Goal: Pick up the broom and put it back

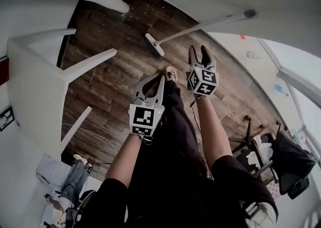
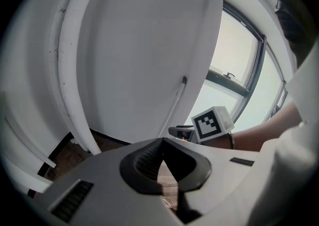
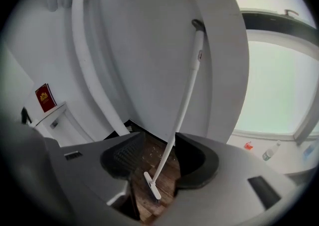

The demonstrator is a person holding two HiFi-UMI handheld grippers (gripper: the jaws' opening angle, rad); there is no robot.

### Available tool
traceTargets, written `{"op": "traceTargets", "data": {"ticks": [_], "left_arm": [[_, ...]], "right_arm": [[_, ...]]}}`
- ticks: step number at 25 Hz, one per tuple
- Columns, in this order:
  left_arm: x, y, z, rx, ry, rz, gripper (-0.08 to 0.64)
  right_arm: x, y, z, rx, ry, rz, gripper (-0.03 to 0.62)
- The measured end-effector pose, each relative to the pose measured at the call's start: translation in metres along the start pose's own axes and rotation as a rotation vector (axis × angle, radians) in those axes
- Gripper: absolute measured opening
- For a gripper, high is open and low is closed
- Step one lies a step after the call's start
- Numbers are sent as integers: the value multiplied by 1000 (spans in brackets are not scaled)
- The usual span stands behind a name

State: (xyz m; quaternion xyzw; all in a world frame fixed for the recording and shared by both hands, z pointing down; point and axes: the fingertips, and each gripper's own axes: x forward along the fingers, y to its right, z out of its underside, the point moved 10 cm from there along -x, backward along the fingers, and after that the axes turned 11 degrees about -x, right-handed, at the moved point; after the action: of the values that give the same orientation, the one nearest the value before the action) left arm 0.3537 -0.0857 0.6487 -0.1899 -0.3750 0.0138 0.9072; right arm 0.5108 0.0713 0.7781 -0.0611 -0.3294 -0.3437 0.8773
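Observation:
A white broom leans against the white wall, its long handle (image 1: 200,25) slanting up to a dark end grip (image 1: 249,13) and its head (image 1: 154,44) resting on the wooden floor. My right gripper (image 1: 198,51) hangs just right of the head, a little short of it. It is open, and in the right gripper view the handle (image 3: 187,90) and head (image 3: 152,186) show through the empty gap of my right gripper (image 3: 157,145). My left gripper (image 1: 161,76) is lower and to the left, with its tips together and nothing held. The left gripper view shows my left gripper (image 2: 162,143), the handle (image 2: 175,103) and the right gripper's cube (image 2: 212,123).
White furniture legs (image 1: 88,64) and a white shelf unit (image 1: 35,81) stand along the left. The person's black-clad legs and a shoe (image 1: 171,74) are under the grippers. A chair with dark things (image 1: 281,164) is at lower right. A red book (image 3: 45,98) sits on a shelf.

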Motion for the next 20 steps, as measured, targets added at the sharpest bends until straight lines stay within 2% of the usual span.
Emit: {"op": "traceTargets", "data": {"ticks": [6, 11, 14, 17, 19, 20], "left_arm": [[-1, -4, -3, -53, -16, -43, 2], [1, 8, -9, -43, -27, -36, 2], [-1, 14, -9, -53, -30, -38, 2], [-3, 13, -4, -63, -42, -47, 2], [-5, 13, 0, -71, -46, -56, 2], [-6, 13, 2, -76, -47, -62, 2]], "right_arm": [[54, 20, 5, -2, -65, 17, 206], [93, 32, 3, -62, -97, 61, 212], [108, 42, 3, -34, -119, 94, 212], [117, 45, -3, -25, -72, 126, 207], [116, 43, -8, -40, -27, 111, 141], [115, 41, -10, -35, -10, 93, 133]]}}
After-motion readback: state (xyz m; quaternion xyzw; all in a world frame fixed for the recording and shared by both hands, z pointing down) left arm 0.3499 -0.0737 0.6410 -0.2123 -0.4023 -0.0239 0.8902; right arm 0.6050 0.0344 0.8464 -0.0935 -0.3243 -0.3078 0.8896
